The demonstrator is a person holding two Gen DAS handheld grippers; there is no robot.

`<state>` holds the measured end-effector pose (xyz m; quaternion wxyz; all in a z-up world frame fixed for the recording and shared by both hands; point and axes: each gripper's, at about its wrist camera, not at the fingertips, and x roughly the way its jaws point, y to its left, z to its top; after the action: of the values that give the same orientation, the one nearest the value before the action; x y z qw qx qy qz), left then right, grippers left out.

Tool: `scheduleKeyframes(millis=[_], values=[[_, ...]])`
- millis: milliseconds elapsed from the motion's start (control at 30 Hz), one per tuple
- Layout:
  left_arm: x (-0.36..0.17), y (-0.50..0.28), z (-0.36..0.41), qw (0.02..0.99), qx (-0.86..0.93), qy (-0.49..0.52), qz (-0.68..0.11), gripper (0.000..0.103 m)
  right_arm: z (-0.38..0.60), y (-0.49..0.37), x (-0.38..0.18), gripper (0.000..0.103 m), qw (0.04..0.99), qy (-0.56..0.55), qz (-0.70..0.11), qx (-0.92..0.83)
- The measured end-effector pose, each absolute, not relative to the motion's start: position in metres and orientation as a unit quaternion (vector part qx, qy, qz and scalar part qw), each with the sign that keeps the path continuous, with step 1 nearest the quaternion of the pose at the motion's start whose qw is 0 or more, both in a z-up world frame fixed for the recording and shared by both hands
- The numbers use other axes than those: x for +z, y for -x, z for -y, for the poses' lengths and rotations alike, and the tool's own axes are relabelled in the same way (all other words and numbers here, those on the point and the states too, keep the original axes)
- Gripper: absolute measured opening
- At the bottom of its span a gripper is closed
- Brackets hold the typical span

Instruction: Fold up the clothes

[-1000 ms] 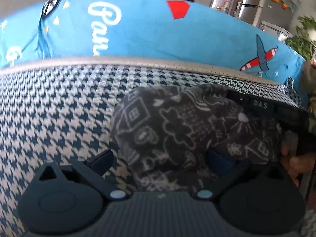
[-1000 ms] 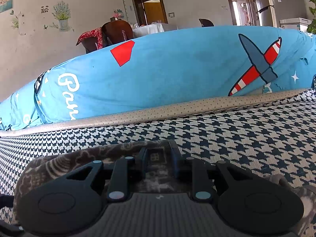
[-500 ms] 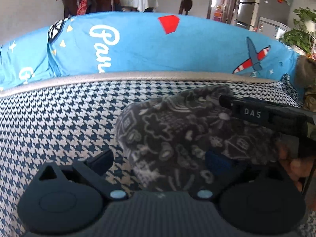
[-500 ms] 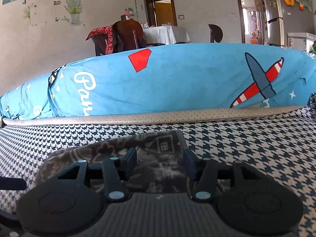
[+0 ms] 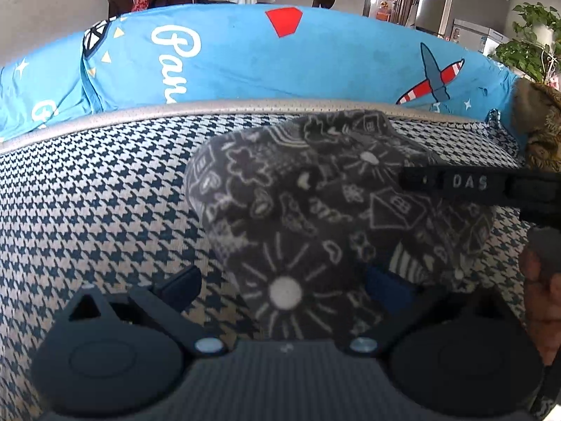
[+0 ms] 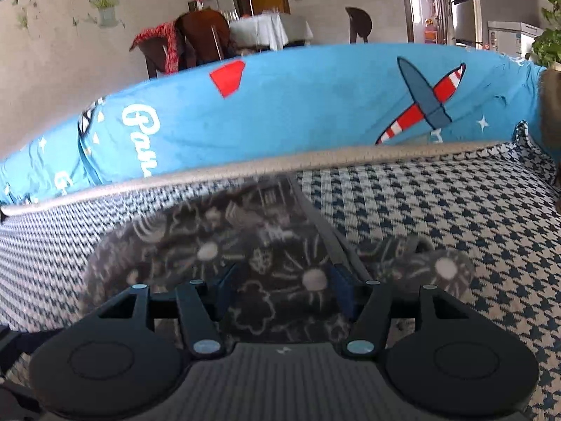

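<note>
A dark grey garment (image 5: 315, 210) with white doodle print lies bunched on the houndstooth cover (image 5: 87, 210). My left gripper (image 5: 282, 282) is open and wide. The garment's near edge lies between its fingers and drapes over the right fingertip (image 5: 385, 286). The other gripper's black body, marked DAS (image 5: 466, 184), reaches over the garment from the right, held by a hand (image 5: 540, 291). In the right wrist view the garment (image 6: 245, 245) fills the gap of my right gripper (image 6: 283, 284), whose fingers stand apart on either side of the cloth.
A long blue cushion (image 6: 298, 112) with an aeroplane print runs behind the cover's beige piping (image 6: 350, 158). A brown furry item (image 5: 540, 129) and a plant (image 5: 529, 45) stand at the right. A dining table, chairs and a fridge are far behind.
The right gripper's fingers, shut close on the garment a second ago, have spread apart. Both cameras have tilted up and the garment sits higher in view. The left gripper stayed open.
</note>
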<state>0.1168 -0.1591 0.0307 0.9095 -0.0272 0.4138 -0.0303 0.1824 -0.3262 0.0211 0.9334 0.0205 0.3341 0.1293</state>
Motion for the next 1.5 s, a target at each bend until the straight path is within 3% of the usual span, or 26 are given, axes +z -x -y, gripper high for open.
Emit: scheduleKeyframes(millis=[467,833,933,967,1000,1100,1500], values=[[0.013,-0.13,0.152,0.897,-0.038,0.066,-0.435,0.103,0.316,-0.192,0.0,0.062,0.93,0.003,-0.345,0.124],[0.02,-0.124,0.162,0.91,-0.034,0.024,-0.412,0.103,0.317,-0.192,0.019,0.064,0.927,-0.014,-0.356,0.12],[0.028,-0.118,0.166,0.917,-0.035,0.006,-0.398,0.103,0.334,-0.186,0.039,0.083,0.929,-0.061,-0.349,0.111],[0.031,-0.114,0.166,0.918,-0.035,0.003,-0.394,0.103,0.339,-0.179,0.044,0.097,0.935,-0.068,-0.335,0.099],[0.033,-0.111,0.167,0.92,-0.036,0.002,-0.391,0.103,0.345,-0.173,0.049,0.103,0.94,-0.075,-0.321,0.087],[0.037,-0.103,0.167,0.92,-0.041,0.008,-0.389,0.103,0.355,-0.155,0.062,0.103,0.953,-0.076,-0.282,0.082],[0.031,-0.08,0.165,0.915,-0.032,0.026,-0.401,0.103,0.401,-0.122,0.054,0.103,0.923,-0.157,-0.349,0.022]])
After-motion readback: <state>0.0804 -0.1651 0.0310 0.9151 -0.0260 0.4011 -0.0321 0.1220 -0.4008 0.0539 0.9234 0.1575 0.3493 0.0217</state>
